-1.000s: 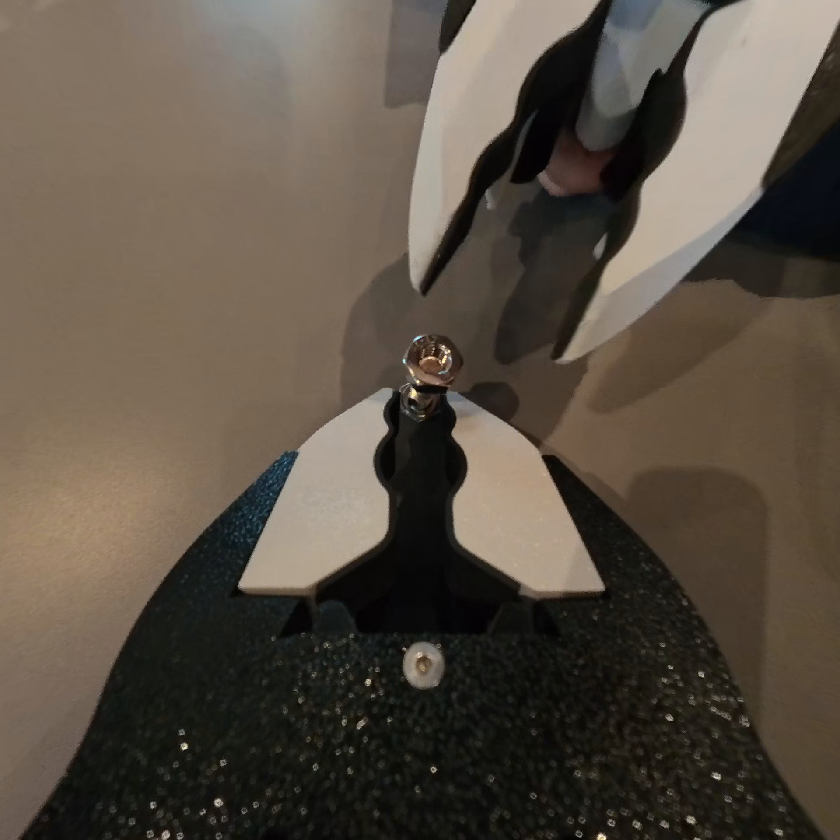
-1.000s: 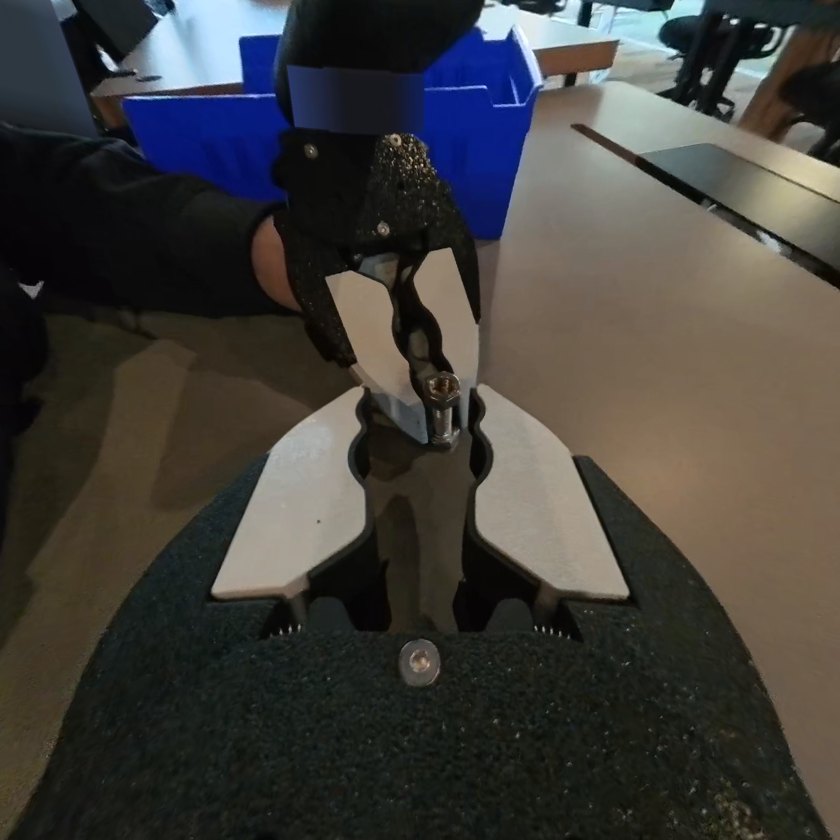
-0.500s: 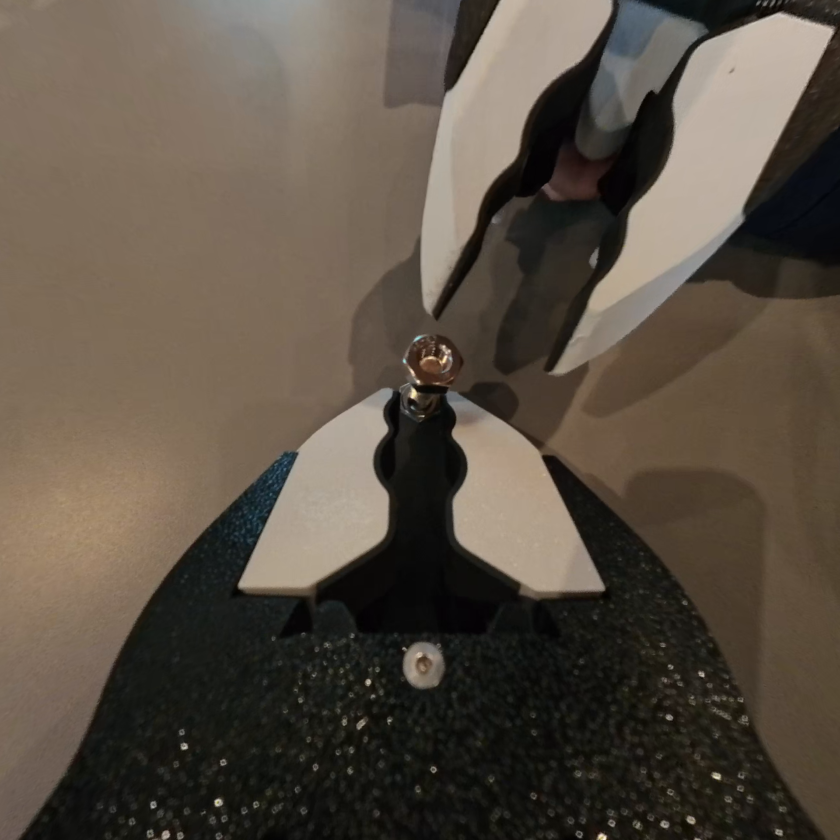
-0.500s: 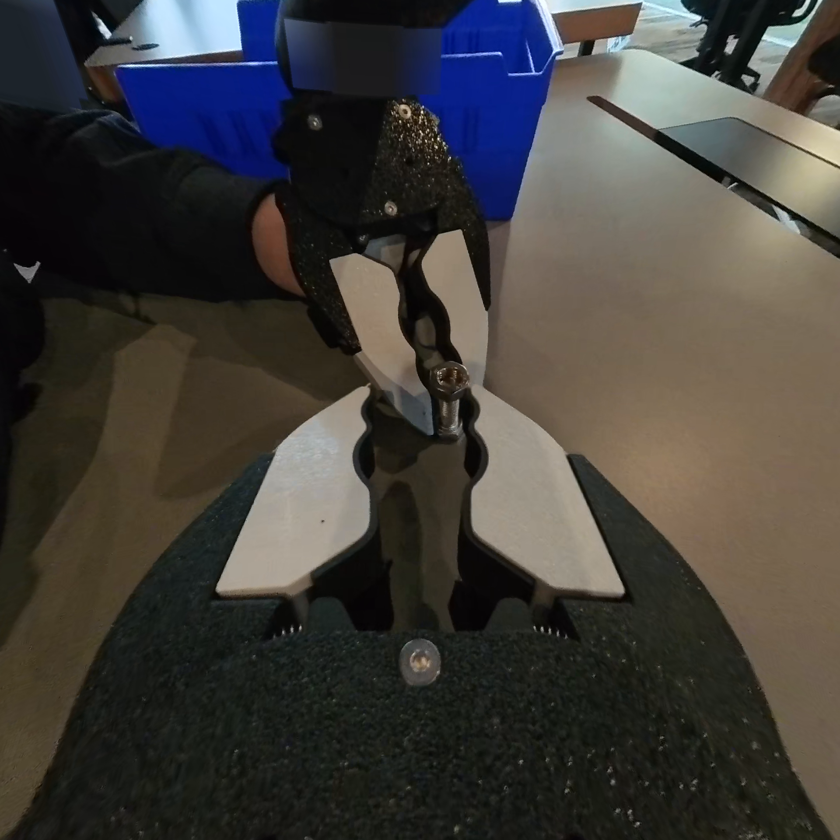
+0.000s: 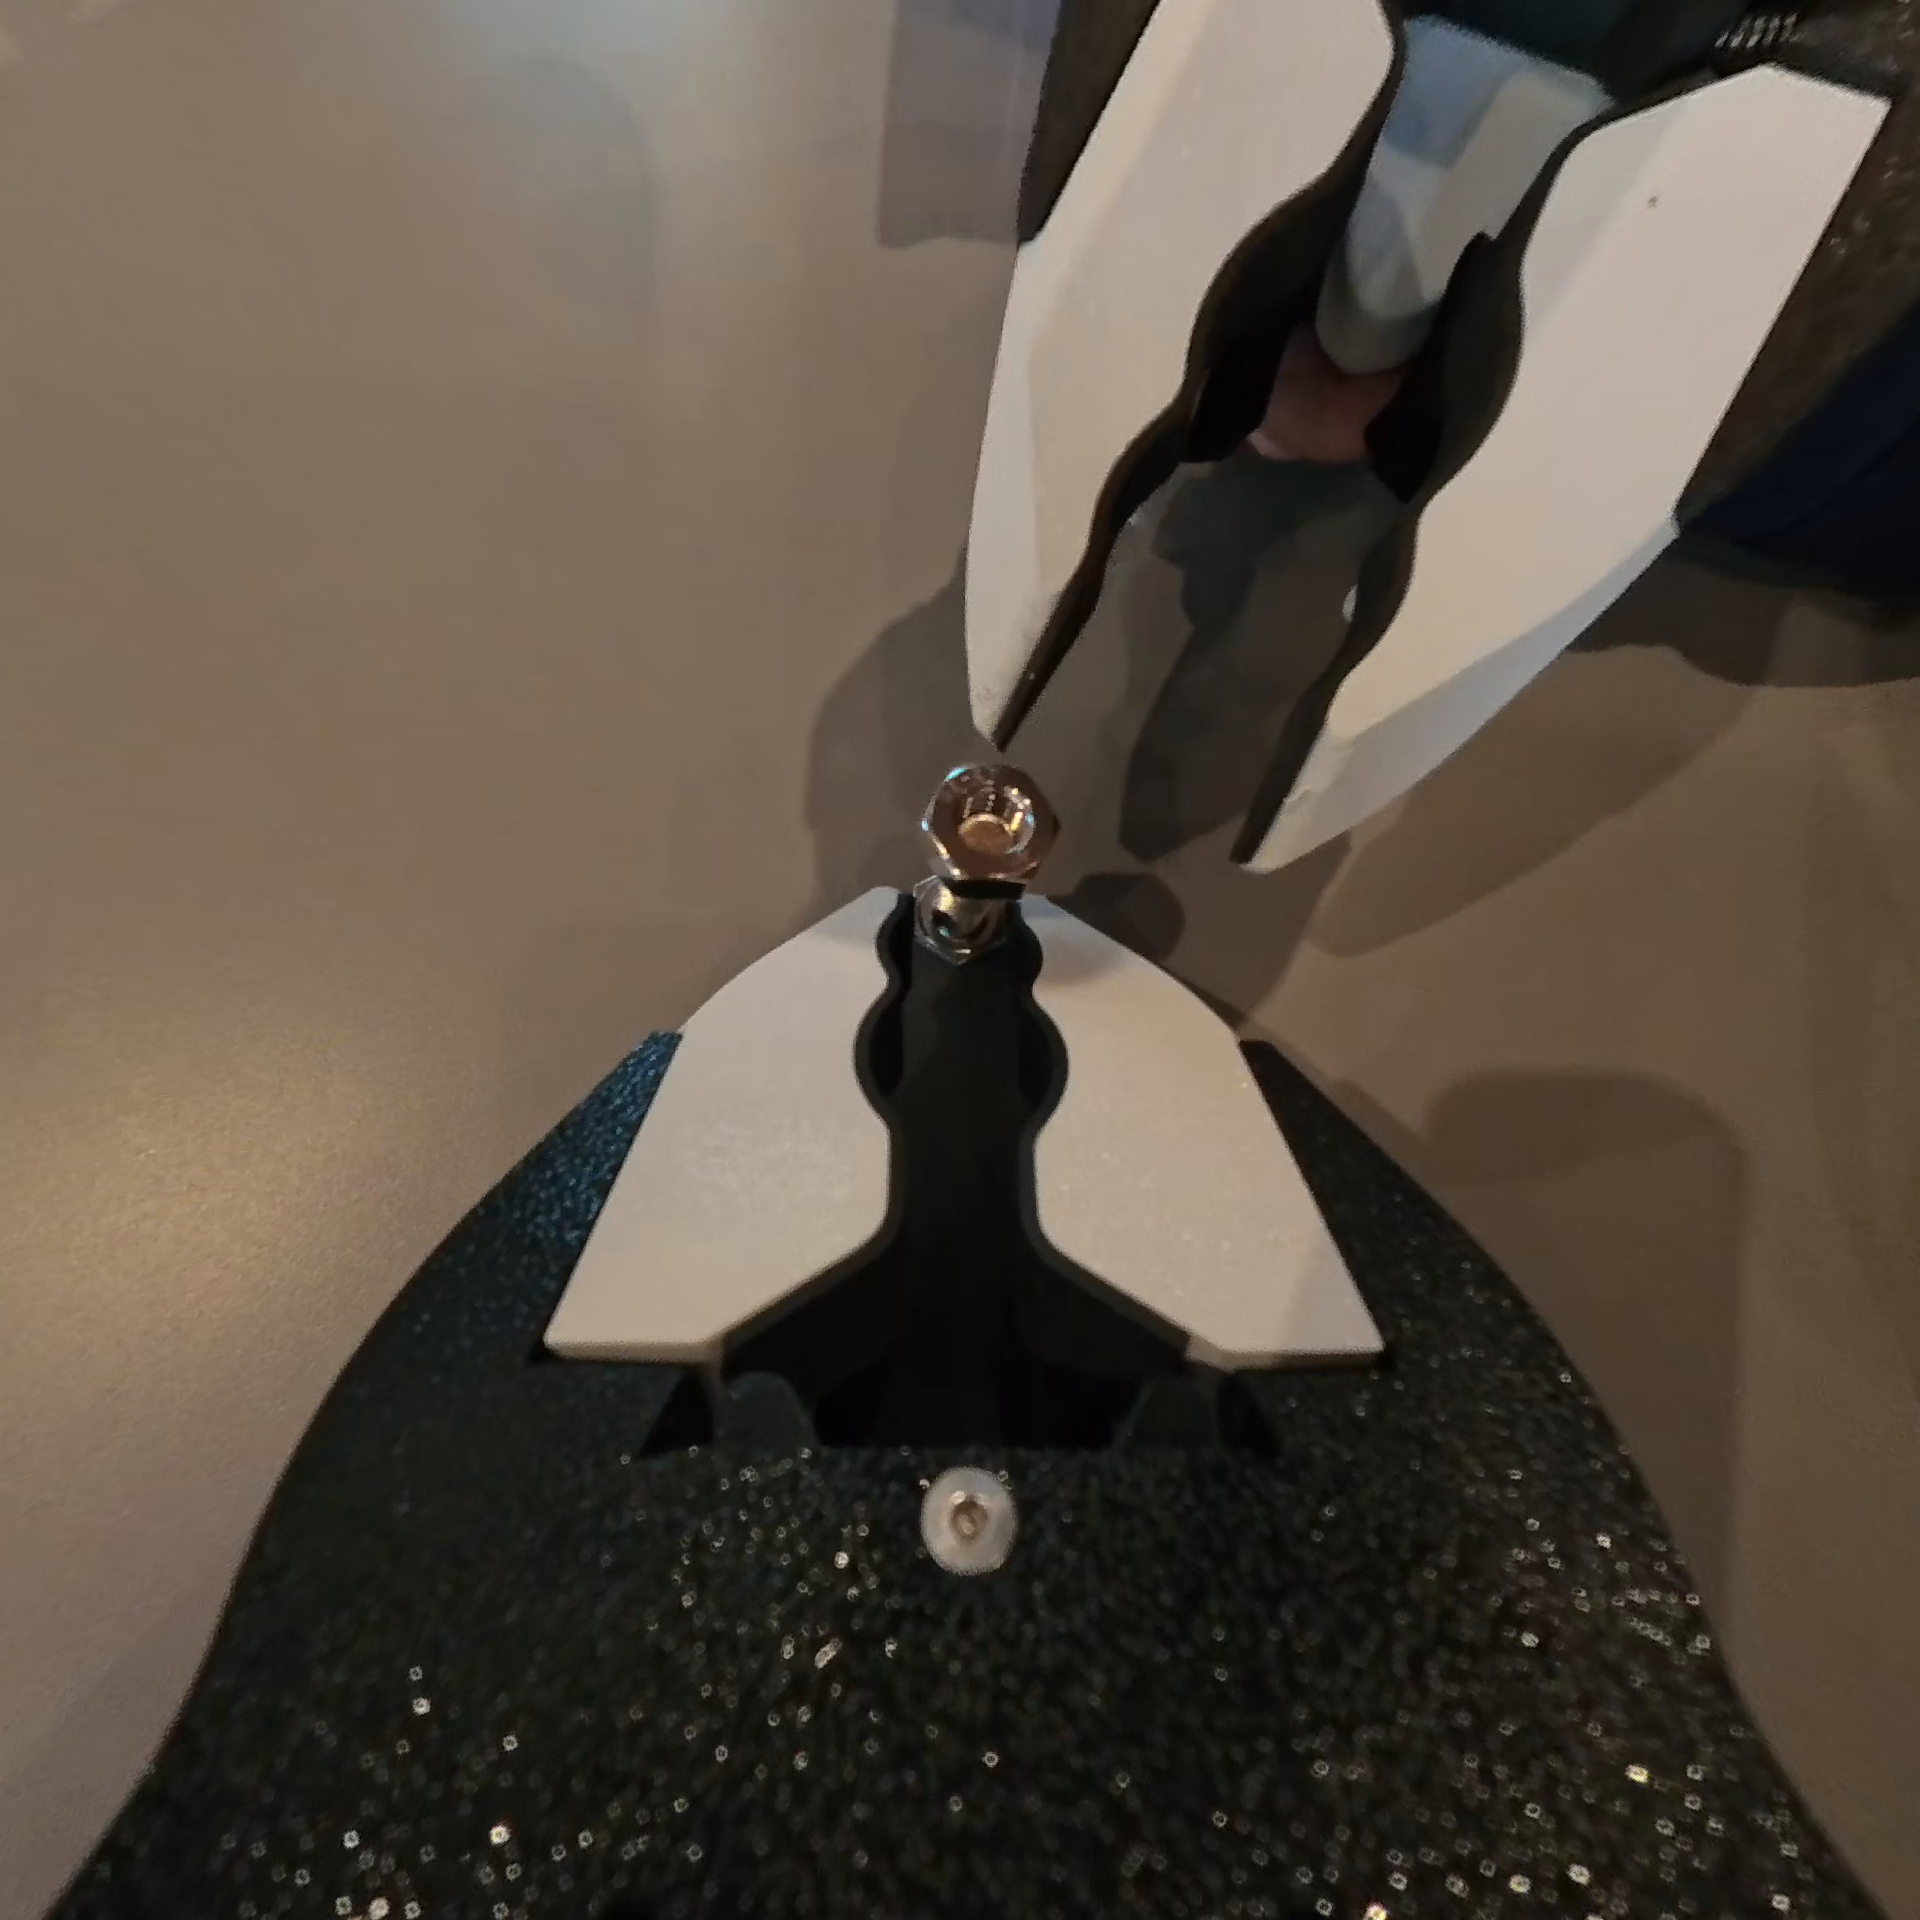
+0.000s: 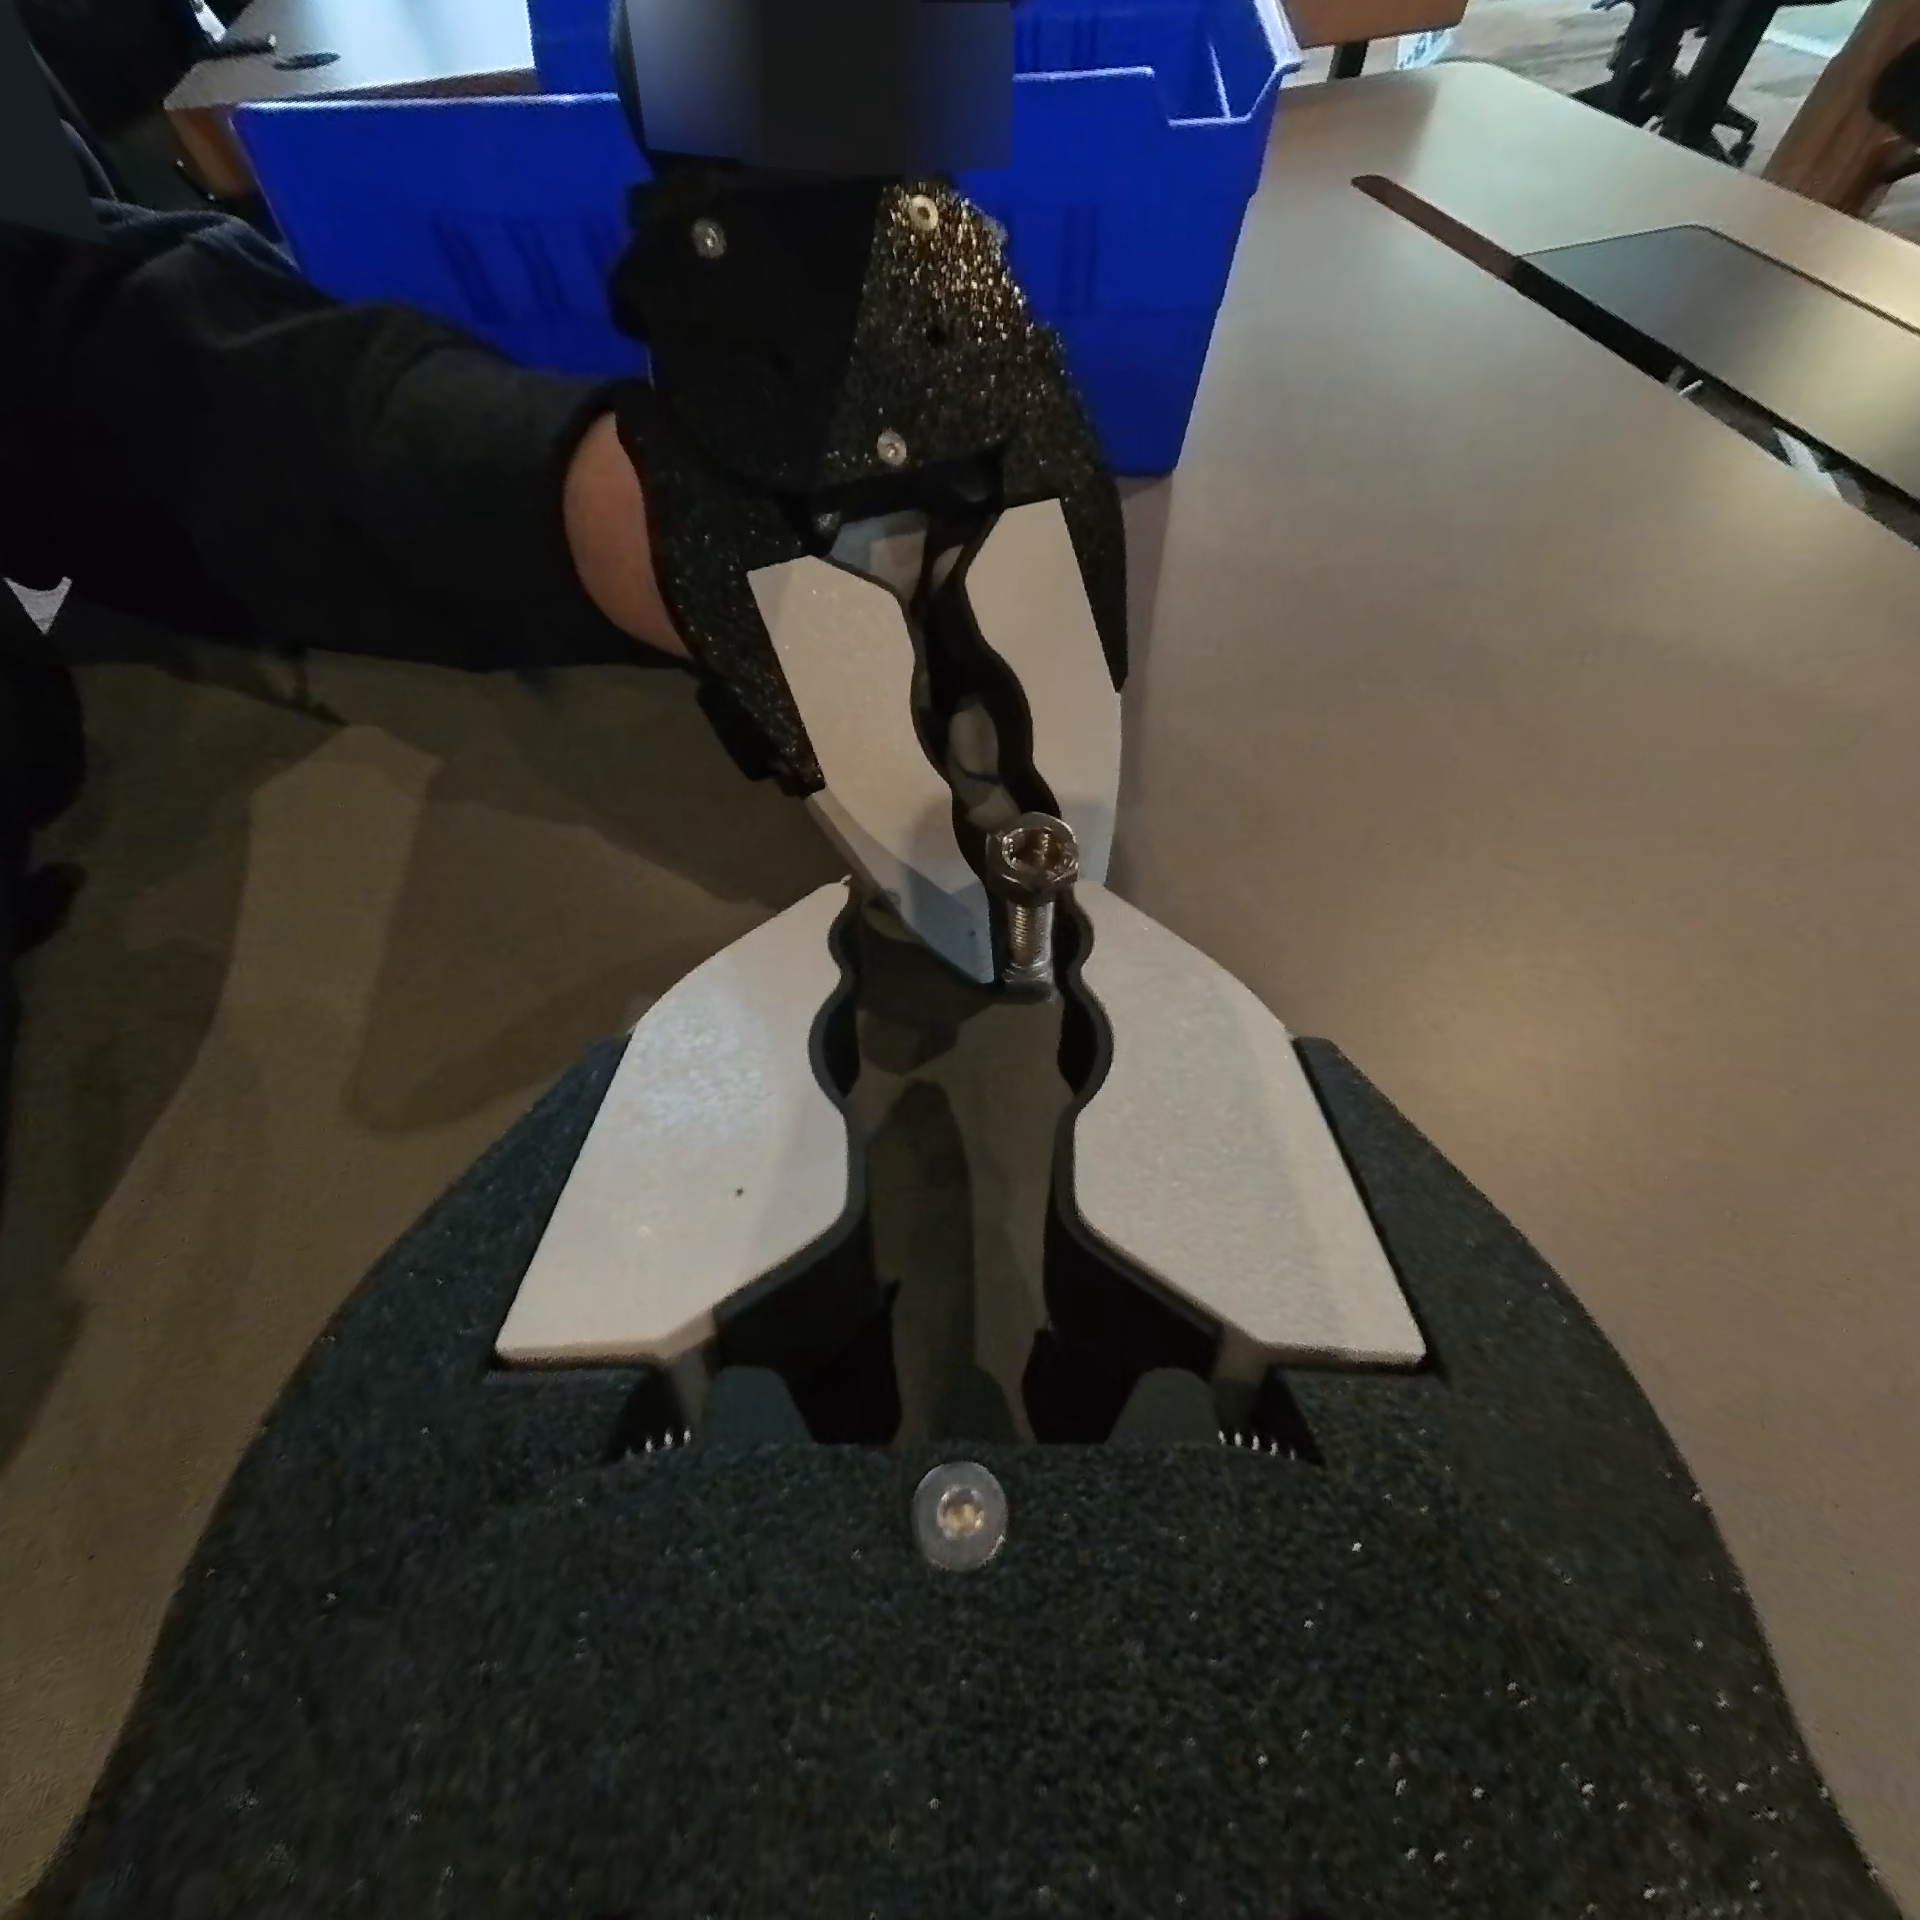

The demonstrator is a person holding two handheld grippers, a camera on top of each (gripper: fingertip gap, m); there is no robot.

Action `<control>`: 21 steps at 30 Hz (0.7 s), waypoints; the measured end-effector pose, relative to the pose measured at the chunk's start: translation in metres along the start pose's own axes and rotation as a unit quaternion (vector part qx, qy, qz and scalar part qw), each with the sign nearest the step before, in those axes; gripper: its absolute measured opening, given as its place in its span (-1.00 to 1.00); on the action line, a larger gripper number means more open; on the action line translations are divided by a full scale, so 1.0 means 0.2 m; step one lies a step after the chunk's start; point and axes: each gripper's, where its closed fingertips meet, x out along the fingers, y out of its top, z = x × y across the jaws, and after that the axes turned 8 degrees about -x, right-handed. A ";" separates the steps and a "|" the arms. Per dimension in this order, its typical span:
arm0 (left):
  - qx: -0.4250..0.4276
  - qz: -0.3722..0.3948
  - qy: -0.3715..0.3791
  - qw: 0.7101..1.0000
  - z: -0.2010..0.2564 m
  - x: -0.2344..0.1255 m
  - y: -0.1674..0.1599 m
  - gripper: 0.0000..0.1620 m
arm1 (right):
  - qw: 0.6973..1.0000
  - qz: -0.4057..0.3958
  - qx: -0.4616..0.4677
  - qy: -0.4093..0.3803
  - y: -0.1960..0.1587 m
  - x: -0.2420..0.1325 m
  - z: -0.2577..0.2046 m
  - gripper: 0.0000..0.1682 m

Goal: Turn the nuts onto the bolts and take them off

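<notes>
My left gripper (image 5: 961,920) is shut on the head end of a small steel bolt (image 6: 1023,940). A hex nut (image 5: 987,826) sits on the bolt's free end. The same gripper shows in the right wrist view (image 6: 987,966), pointing down toward the camera, with the nut (image 6: 1034,852) at the top of the threaded shaft. My right gripper (image 6: 966,914) is open and empty, its fingers on either side of the bolt, the right one closer. In the left wrist view the right gripper (image 5: 1132,790) hangs just beyond the nut, one fingertip (image 5: 1003,717) close above it, not touching.
Both grippers hover over a beige tabletop (image 6: 1455,831). A blue plastic bin (image 6: 416,239) stands behind the left gripper. A dark inset panel (image 6: 1714,291) lies at the far right. A person's dark sleeve (image 6: 260,468) reaches in from the left. The grippers' ends are close to 5 cm from one another.
The right gripper has come closer to the nut, still open. The left gripper still holds the bolt in nearly the same place.
</notes>
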 end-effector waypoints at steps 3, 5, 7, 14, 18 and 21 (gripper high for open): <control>0.000 0.000 0.000 1.000 0.00 0.00 0.00 -0.80 | 1.000 -0.002 -0.002 0.007 0.00 0.00 -0.01 -0.59; 0.000 0.000 0.000 1.000 0.00 0.00 0.00 -0.80 | 1.000 -0.004 -0.003 0.011 0.00 0.00 -0.02 -0.61; 0.000 0.000 0.000 1.000 0.00 0.00 0.00 -0.80 | 1.000 -0.005 -0.005 0.013 0.00 0.01 -0.02 -0.61; 0.000 0.000 0.000 1.000 0.00 0.00 0.00 -0.80 | 1.000 -0.003 -0.001 0.000 0.00 0.01 0.00 -0.59; 0.000 0.000 0.000 1.000 0.00 0.00 0.00 -0.80 | 1.000 -0.007 -0.006 0.002 0.00 0.01 -0.01 -0.59; 0.000 0.000 0.000 1.000 0.00 0.00 0.00 -0.80 | 1.000 -0.002 -0.004 -0.004 0.00 0.01 0.00 -0.58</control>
